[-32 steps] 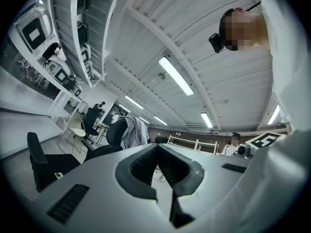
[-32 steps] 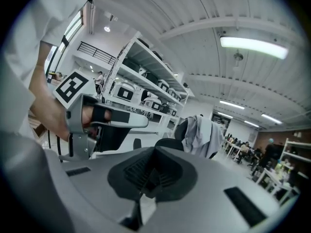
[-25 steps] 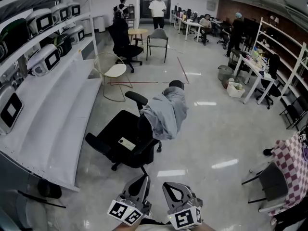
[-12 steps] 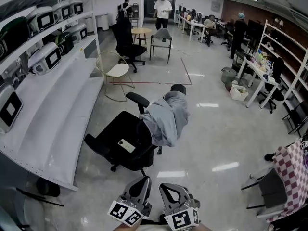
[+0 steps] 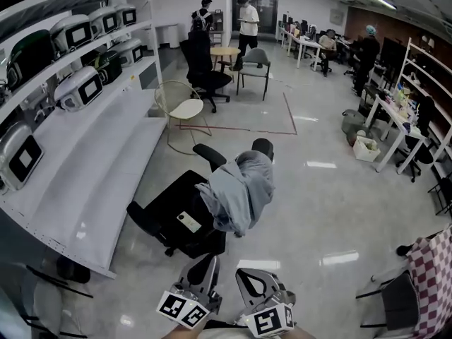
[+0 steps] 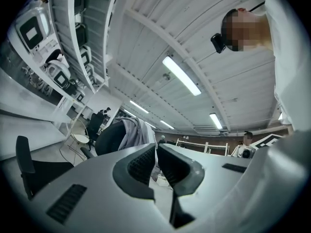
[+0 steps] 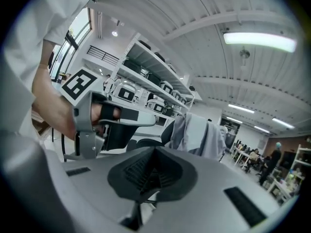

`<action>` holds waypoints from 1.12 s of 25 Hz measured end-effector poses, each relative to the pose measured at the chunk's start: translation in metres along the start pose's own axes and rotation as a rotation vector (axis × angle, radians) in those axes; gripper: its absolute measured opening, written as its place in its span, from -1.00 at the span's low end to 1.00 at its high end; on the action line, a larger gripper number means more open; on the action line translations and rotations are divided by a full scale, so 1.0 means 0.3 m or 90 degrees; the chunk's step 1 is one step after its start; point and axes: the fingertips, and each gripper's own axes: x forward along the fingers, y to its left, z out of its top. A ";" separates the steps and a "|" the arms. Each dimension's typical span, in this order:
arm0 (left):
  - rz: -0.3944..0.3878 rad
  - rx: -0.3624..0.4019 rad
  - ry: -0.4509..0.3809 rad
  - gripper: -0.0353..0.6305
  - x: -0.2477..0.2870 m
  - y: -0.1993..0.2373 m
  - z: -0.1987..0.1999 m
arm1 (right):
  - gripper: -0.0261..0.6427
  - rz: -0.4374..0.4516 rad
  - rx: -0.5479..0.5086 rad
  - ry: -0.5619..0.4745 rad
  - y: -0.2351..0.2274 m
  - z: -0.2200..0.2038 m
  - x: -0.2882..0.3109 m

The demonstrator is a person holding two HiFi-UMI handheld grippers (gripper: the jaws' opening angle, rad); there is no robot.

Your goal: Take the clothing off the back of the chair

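On the left runs a long white tiered shelf unit [image 5: 85,168]. Right of it, mid-floor, stands the black swivel office chair [image 5: 176,214]. The pale grey fabric garment [image 5: 240,189] hangs draped over its backrest, on the chair's right side. Near me, my left gripper [image 5: 206,265] has its fingers pressed together on nothing. Just beside it, my right gripper [image 5: 251,280] is likewise closed and empty. Both are well apart from the garment. At the right edge hangs a red-and-white chequered cloth [image 5: 432,274].
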 end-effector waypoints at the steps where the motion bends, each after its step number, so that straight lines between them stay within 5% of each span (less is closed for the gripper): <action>1: 0.006 0.004 -0.004 -0.87 0.018 -0.001 0.002 | -0.87 0.004 -0.001 -0.004 -0.015 -0.006 -0.002; 10: 0.042 0.021 0.002 -0.85 0.109 0.016 -0.006 | -0.87 0.015 0.008 -0.022 -0.098 -0.039 0.021; 12: 0.046 0.015 0.006 -0.56 0.124 0.042 0.001 | -0.87 0.010 0.011 -0.022 -0.105 -0.030 0.036; 19: 0.034 0.000 0.020 -0.13 0.190 0.103 0.015 | -0.87 -0.012 0.022 -0.012 -0.121 -0.027 0.069; 28: 0.021 -0.007 0.050 0.21 0.302 0.144 0.006 | -0.87 -0.059 0.032 0.009 -0.202 -0.051 0.071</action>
